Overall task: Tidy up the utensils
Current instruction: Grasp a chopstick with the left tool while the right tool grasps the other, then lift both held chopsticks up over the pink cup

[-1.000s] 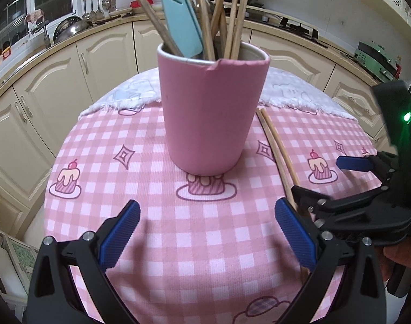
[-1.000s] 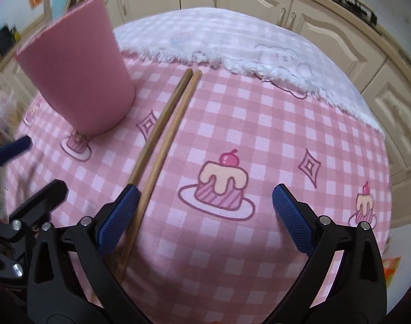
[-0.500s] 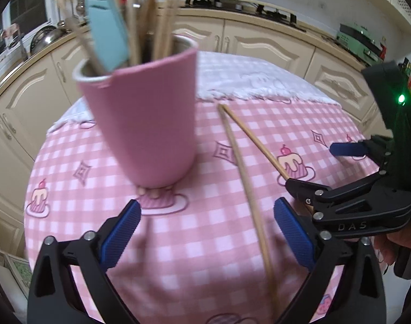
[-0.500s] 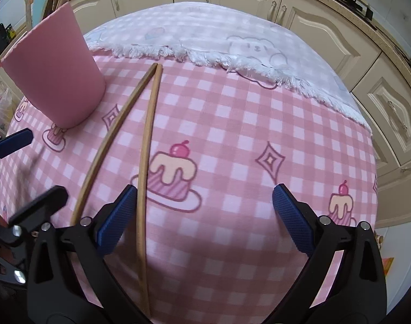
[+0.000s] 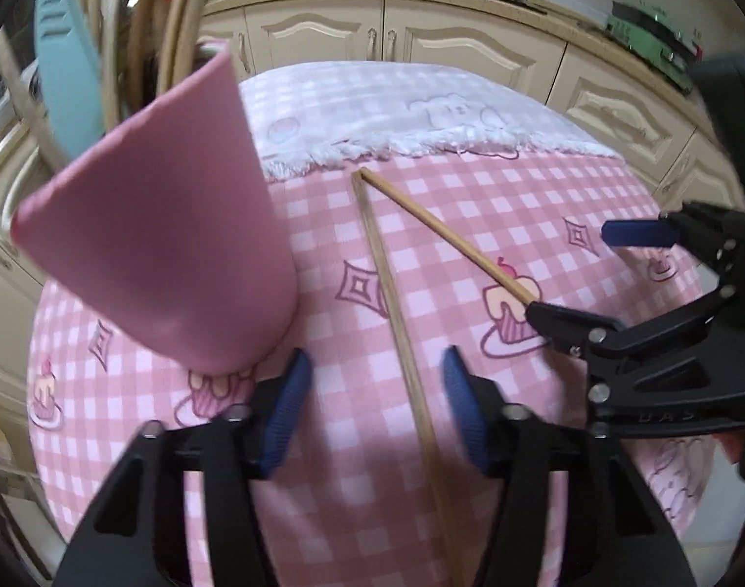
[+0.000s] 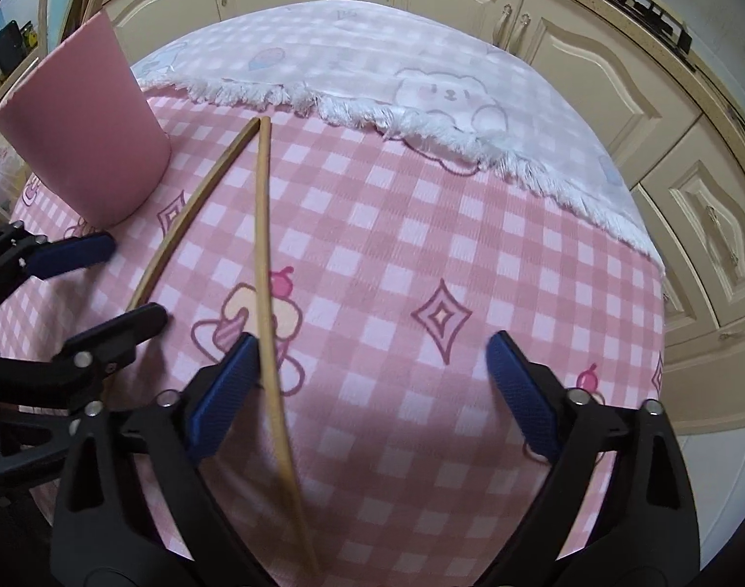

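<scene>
Two wooden chopsticks lying on the checked desk cloth (image 5: 470, 440), far tips touching at 12 o'clock, near ends splayed in a V. Left chopstick (image 5: 396, 323) running between the pads of the left claw (image 5: 374, 411), jaws just been closing, part-shut, not yet pressing. Right chopstick (image 6: 264, 264) just inside the left pad of the right claw (image 6: 372, 396), spread wide, only starting to close. Pink cup (image 5: 162, 254) of utensils at 10 o'clock. Likely light, stiff, thin, smooth and prone to roll or pivot; best pinched low against the cloth, near mid-length.
</scene>
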A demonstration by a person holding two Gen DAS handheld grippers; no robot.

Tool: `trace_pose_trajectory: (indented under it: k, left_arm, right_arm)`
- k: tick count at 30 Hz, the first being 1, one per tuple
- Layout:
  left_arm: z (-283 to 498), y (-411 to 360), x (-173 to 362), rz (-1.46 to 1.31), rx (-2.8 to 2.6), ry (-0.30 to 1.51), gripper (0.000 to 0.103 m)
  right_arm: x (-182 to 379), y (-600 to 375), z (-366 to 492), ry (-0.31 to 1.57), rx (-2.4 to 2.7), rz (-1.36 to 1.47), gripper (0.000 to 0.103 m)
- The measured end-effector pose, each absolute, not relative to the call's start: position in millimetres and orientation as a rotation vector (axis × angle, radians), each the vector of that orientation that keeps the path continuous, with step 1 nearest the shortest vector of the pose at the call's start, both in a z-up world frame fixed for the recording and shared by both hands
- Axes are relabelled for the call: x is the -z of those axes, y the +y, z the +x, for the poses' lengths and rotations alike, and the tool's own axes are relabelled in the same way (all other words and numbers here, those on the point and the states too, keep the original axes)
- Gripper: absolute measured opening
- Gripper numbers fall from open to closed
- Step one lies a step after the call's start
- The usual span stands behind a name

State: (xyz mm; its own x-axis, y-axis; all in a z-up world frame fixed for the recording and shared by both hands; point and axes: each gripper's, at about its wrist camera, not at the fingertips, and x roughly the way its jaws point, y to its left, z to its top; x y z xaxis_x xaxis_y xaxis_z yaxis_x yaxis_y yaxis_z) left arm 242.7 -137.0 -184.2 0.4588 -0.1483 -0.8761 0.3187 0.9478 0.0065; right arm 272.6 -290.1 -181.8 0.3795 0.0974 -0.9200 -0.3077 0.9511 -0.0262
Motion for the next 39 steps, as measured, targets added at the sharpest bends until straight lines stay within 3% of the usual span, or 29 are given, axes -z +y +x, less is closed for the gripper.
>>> trace_pose_trajectory:
  k: [1, 3, 5, 10, 11, 13, 15, 25, 39]
  left_arm:
    - [245, -137, 184, 0.174, 0.302, 1.060, 0.037]
    - [248, -136, 183, 0.165, 0.312, 1.070, 0.014]
    - [251, -134, 182, 0.161, 0.326, 1.080, 0.009]
    - [252, -135, 183, 0.171, 0.329, 1.084, 0.009]
    - [253, -137, 183, 0.181, 0.329, 1.082, 0.009]
    - [255, -138, 183, 0.183, 0.335, 1.076, 0.008]
    - [255, -134, 183, 0.145, 0.346, 1.078, 0.005]
    - [227, -119, 165, 0.063, 0.415, 0.987, 0.005]
    - [187, -75, 67, -0.073, 0.423, 0.590, 0.005]
  right_arm:
    - [181, -289, 275, 1.155, -0.269, -0.214, 0.087]
    - [180, -283, 280, 1.159, -0.286, -0.227, 0.085]
    - [179, -276, 286, 1.160, -0.302, -0.229, 0.082]
    - [180, -253, 300, 1.165, -0.342, -0.244, 0.063]
    - [179, -249, 302, 1.163, -0.360, -0.249, 0.057]
    - [176, -239, 305, 1.158, -0.382, -0.275, 0.018]
    - [176, -237, 304, 1.155, -0.382, -0.278, 0.006]
    - [139, -299, 283, 1.019, -0.417, 0.087, 0.006]
    - [43, -306, 259, 0.624, -0.504, 0.305, 0.006]
